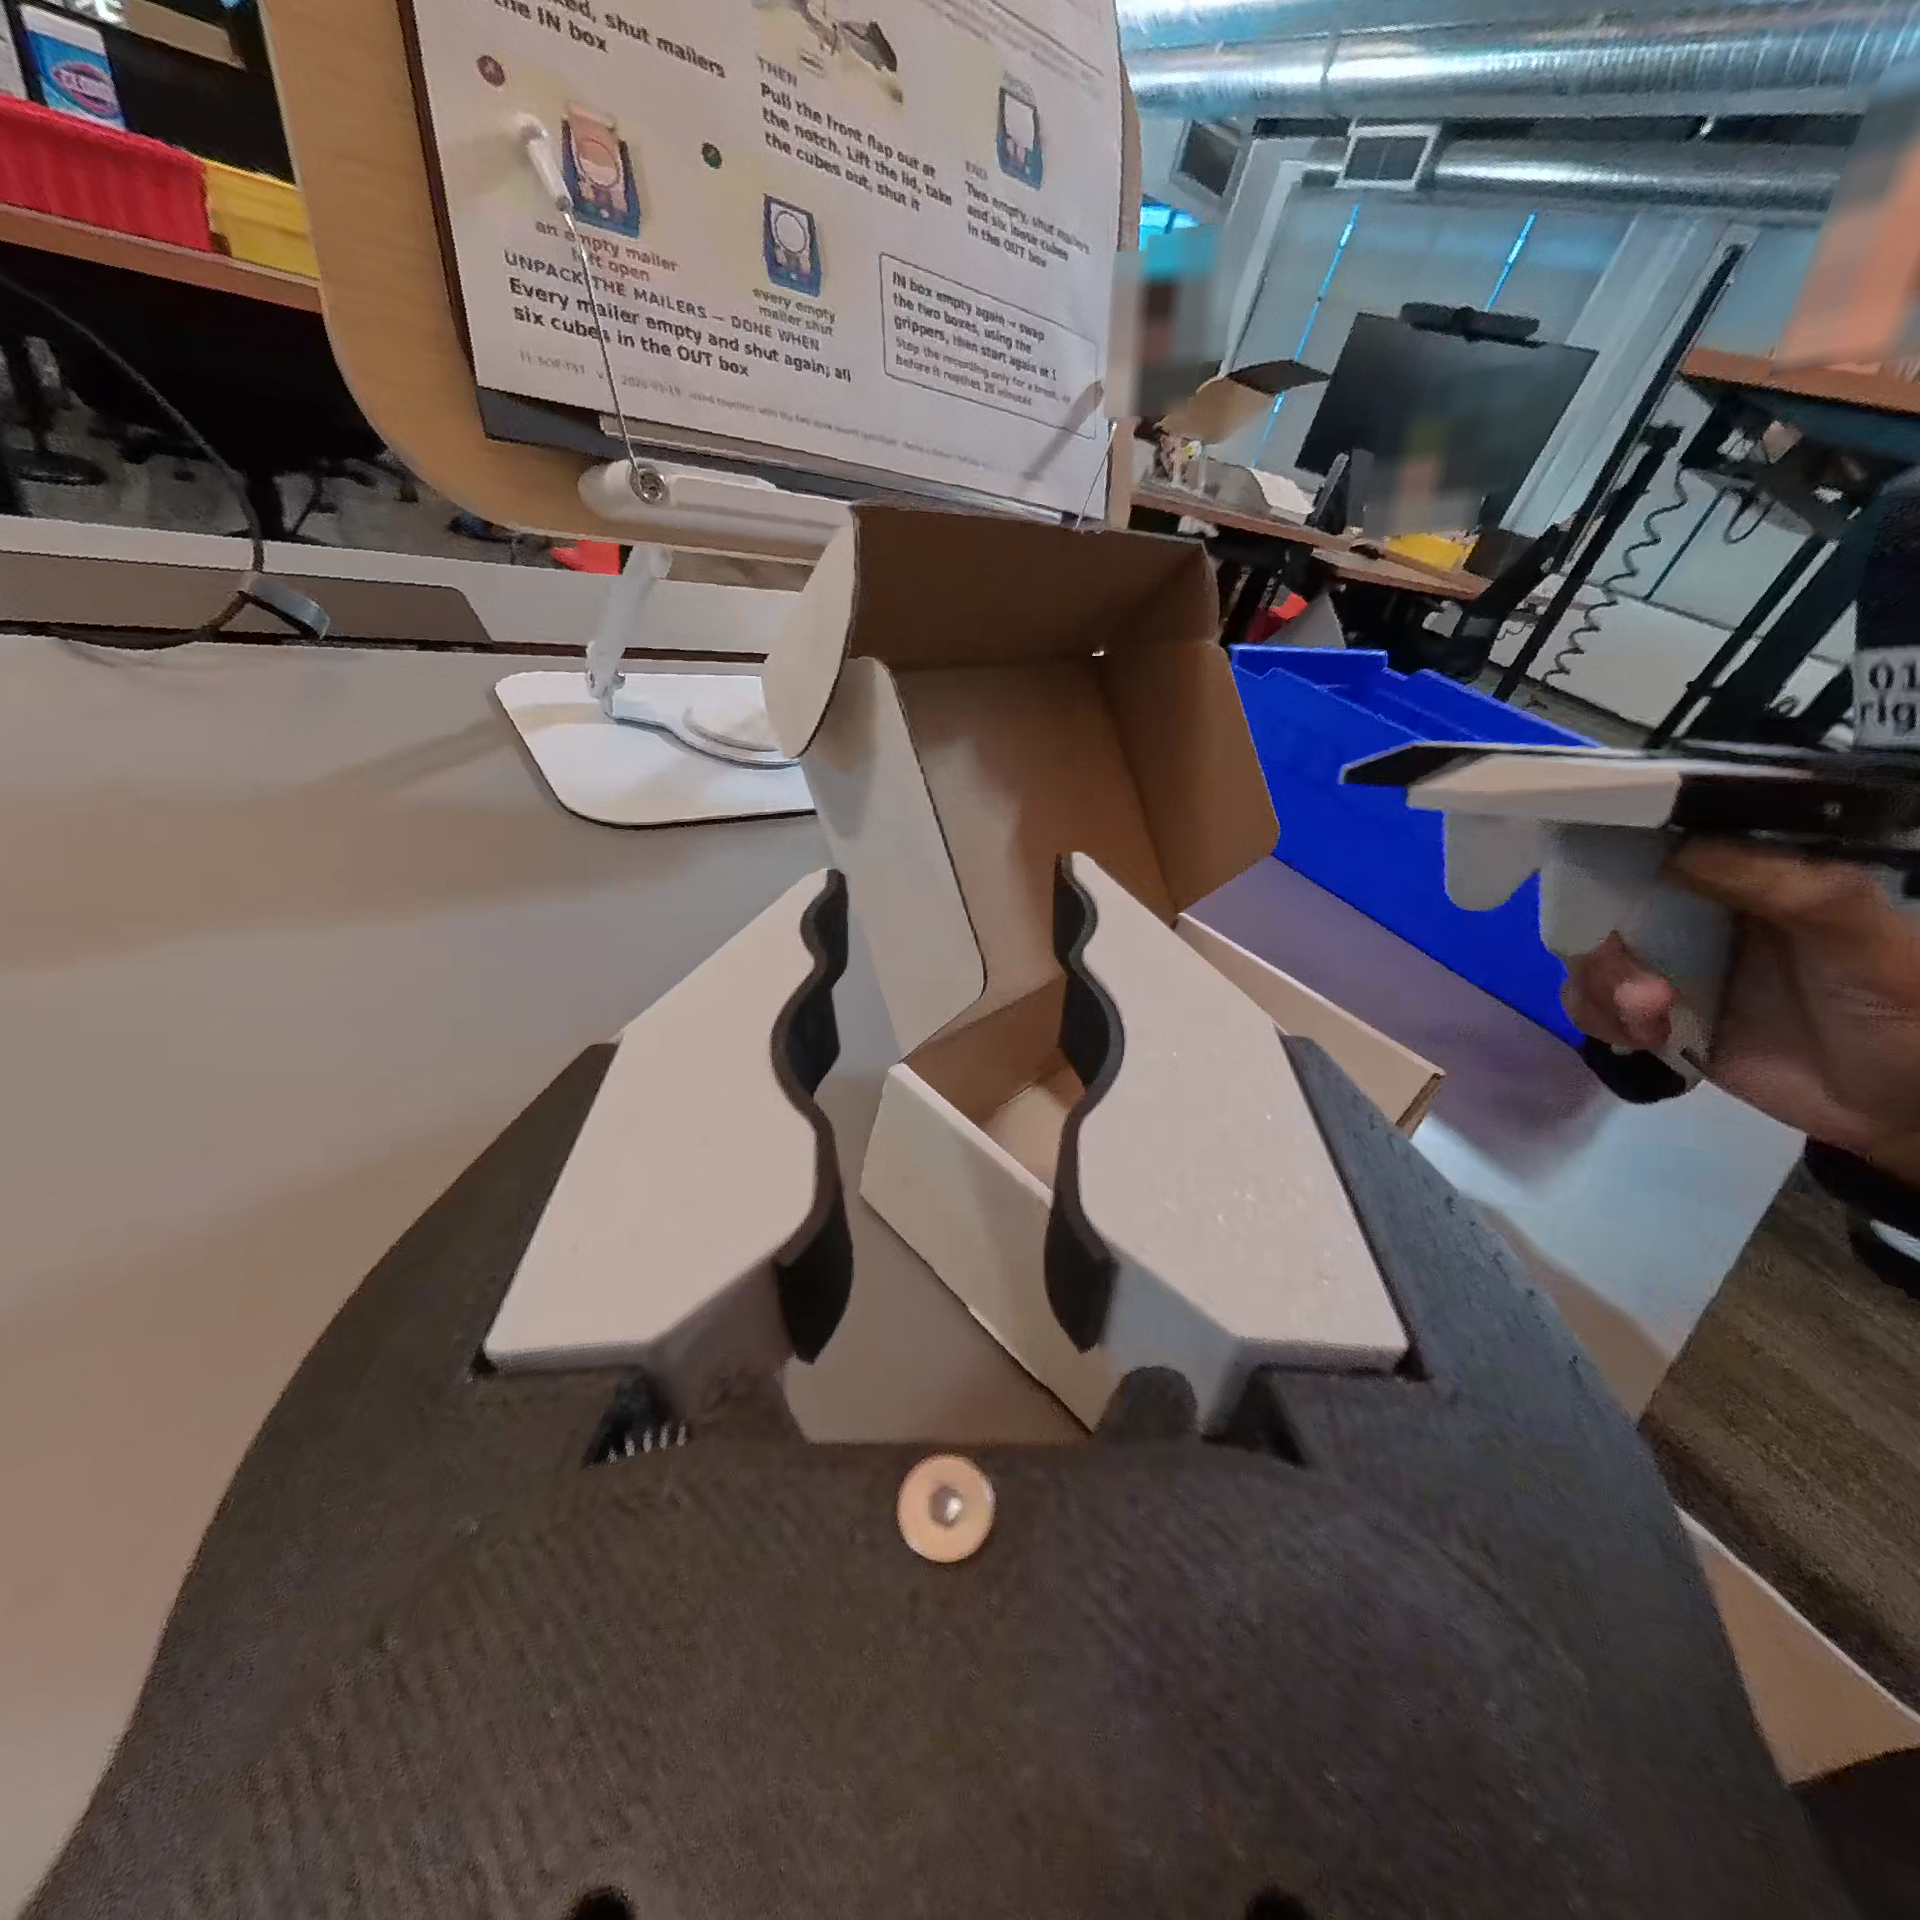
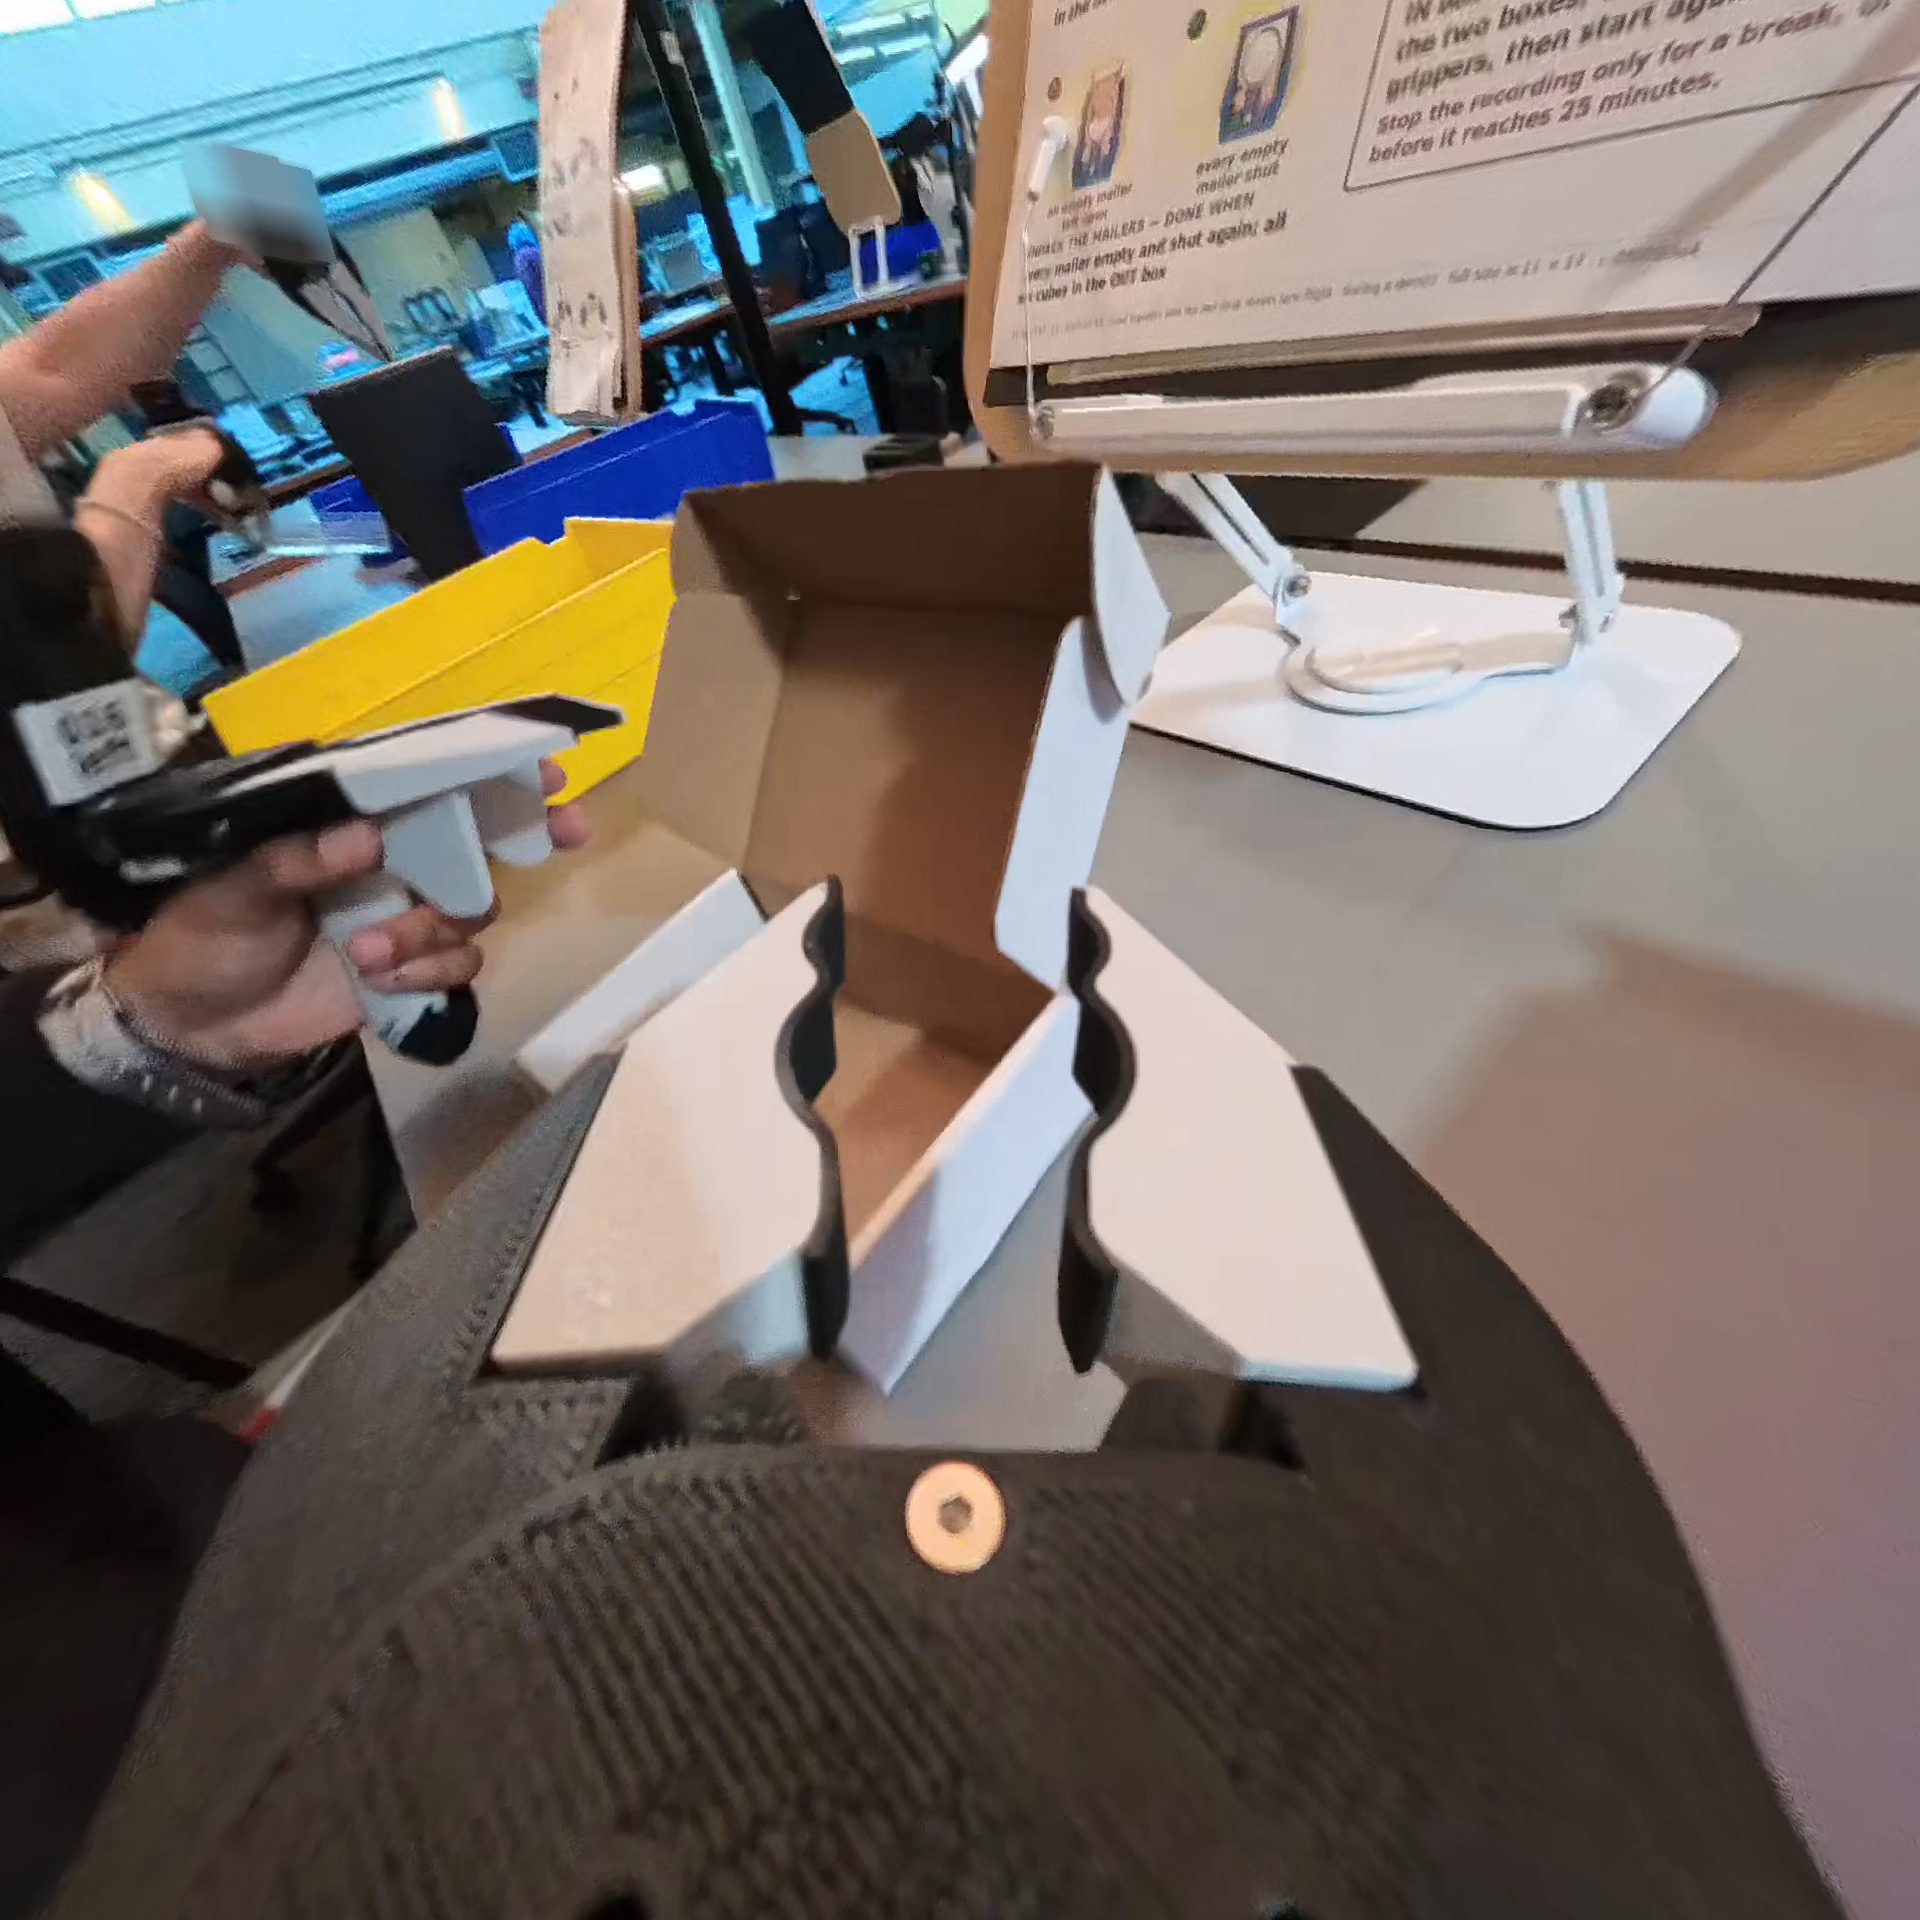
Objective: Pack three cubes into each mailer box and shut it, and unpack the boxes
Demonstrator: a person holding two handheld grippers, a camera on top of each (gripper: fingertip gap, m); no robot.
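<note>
One white mailer box [image 1: 1039, 727] stands open on the grey table, its lid upright and brown inside. The part of its inside that shows holds no cube. My left gripper [image 1: 951, 883] is open, with the box's near corner seen between its fingers. My right gripper [image 2: 956, 904] is open too and looks into the same box [image 2: 883, 748] from the other side. Each gripper shows in the other's view, the right one [image 1: 1455, 790] right of the lid, the left one [image 2: 499, 748] left of it, both apart from the box. No cubes are in view.
A paper sheet on a white stand [image 1: 769, 208] rises just behind the box, its base [image 2: 1455, 707] on the table. A blue bin [image 1: 1382, 790] and a yellow bin [image 2: 468, 644] sit at the sides. Another white box part [image 2: 644, 977] lies beside the open mailer. A person stands at the far left [image 2: 94, 343].
</note>
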